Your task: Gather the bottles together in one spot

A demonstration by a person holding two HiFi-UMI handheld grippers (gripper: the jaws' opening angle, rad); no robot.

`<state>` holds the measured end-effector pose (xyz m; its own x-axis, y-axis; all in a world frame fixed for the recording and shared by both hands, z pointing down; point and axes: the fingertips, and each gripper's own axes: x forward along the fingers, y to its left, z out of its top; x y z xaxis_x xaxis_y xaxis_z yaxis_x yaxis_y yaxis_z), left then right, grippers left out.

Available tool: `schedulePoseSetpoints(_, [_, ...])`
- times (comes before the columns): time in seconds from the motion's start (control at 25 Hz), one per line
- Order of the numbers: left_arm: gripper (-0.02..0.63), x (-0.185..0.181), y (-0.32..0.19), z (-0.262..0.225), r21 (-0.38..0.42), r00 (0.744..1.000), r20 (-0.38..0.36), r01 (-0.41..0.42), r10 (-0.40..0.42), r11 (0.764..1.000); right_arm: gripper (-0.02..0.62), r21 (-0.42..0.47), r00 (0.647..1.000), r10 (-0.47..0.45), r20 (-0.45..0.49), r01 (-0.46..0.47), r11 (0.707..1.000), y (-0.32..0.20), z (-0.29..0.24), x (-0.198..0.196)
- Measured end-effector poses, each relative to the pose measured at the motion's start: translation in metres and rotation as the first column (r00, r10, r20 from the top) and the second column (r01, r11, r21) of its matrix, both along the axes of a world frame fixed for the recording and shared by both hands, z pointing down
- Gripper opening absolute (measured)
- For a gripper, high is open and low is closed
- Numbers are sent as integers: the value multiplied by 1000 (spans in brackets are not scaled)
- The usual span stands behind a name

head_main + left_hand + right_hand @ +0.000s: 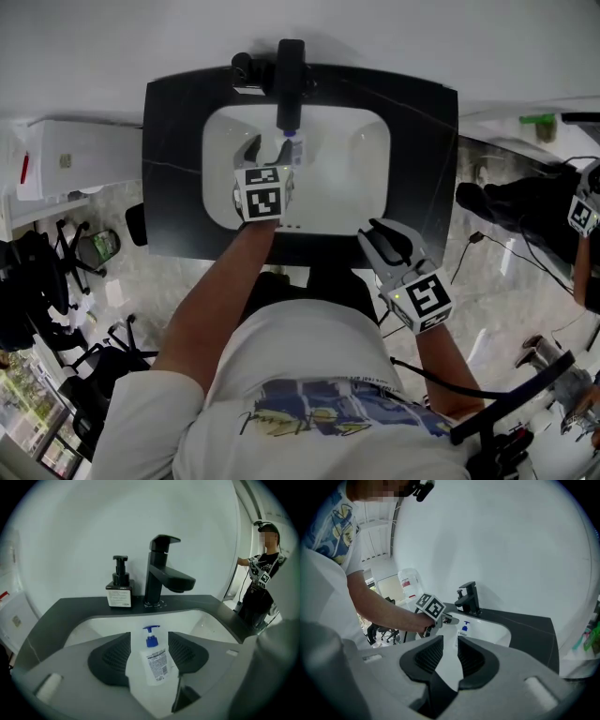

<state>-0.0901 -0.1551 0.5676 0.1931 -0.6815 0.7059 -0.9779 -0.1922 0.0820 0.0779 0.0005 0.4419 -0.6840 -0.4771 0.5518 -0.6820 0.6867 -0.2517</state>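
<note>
The jaws of your left gripper (270, 150) are spread wide, and a small white plastic bottle with a blue pump (154, 660) stands between them. The left gripper view shows a gap on each side of the bottle, so the pads do not press on it. This bottle is inside the white oval basin (112, 623), near the middle, and it leans a little to one side. Your left gripper points down into the basin from the front. Behind the basin, on the dark grey worktop (61, 616), a black pump bottle with a white label (120, 590) stands upright, just beside the black square tap (161, 573), on the left of it. The two bottles are well apart, one in the basin and one on the back of the worktop. The jaws of your right gripper (384, 239) stand a little apart with nothing between them; this gripper hangs over the front edge of the worktop, to the right of the basin.
</note>
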Motion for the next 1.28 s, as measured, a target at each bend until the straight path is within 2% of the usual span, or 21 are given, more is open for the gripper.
schedulePoseSetpoints(0.2, [267,13,-6,23,-44,1000,13,3,-2,999,95,-14,1000,22,-14,-22,1000,3,7,11])
schedulePoseSetpoints(0.88, [205,22,-42,79,-130,995,90,46,-34,990,95,-73,998,59,-29,-61,995,6,23,42])
schedulePoseSetpoints(1.28, [155,17,-47,97,-131,995,87,66,-54,989,95,-84,998,45,-49,-49,995,4,37,38])
